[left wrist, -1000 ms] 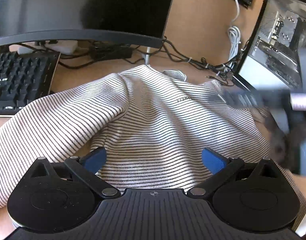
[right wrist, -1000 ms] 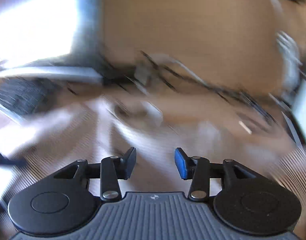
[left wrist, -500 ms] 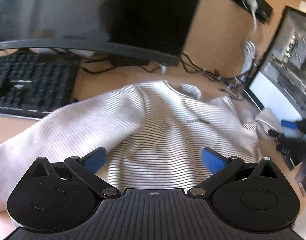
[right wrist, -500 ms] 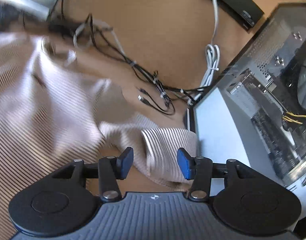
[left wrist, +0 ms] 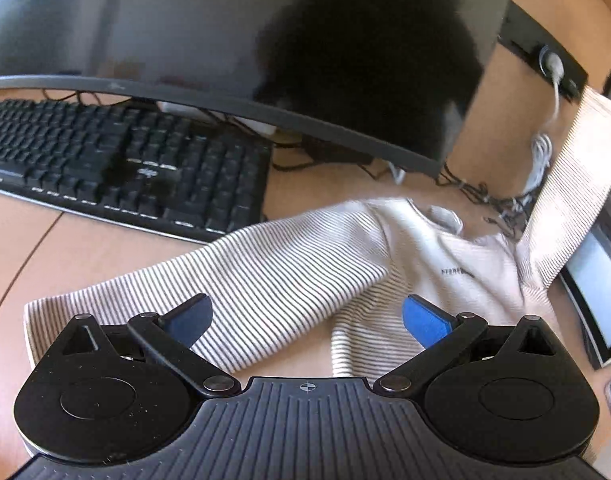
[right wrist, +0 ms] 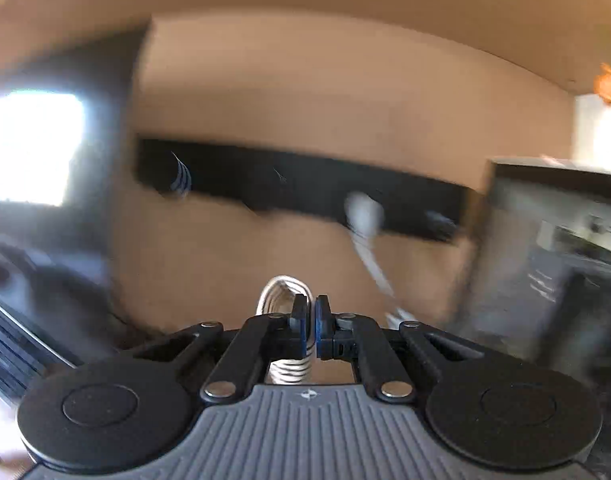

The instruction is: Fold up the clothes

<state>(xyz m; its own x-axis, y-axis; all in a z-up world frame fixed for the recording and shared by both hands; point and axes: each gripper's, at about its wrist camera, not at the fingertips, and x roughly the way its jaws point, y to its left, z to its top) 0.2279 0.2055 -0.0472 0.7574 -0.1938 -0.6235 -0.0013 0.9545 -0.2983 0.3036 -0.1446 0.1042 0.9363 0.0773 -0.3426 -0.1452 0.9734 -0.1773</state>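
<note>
While the right tongs (right wrist: 310,320) stand pinched shut on a roll of the striped top's (left wrist: 305,264) sleeve (left wrist: 573,184), lifted at 2 o'clock off the worktop (left wrist: 85,248), the left tongs (left wrist: 305,314) hover wide open and empty over the near sleeve. The body lies flat by the keyboard (left wrist: 117,160). Best, I judge, to carry the raised sleeve straight across the chest, keeping it clear of the cables (left wrist: 465,192).
</note>
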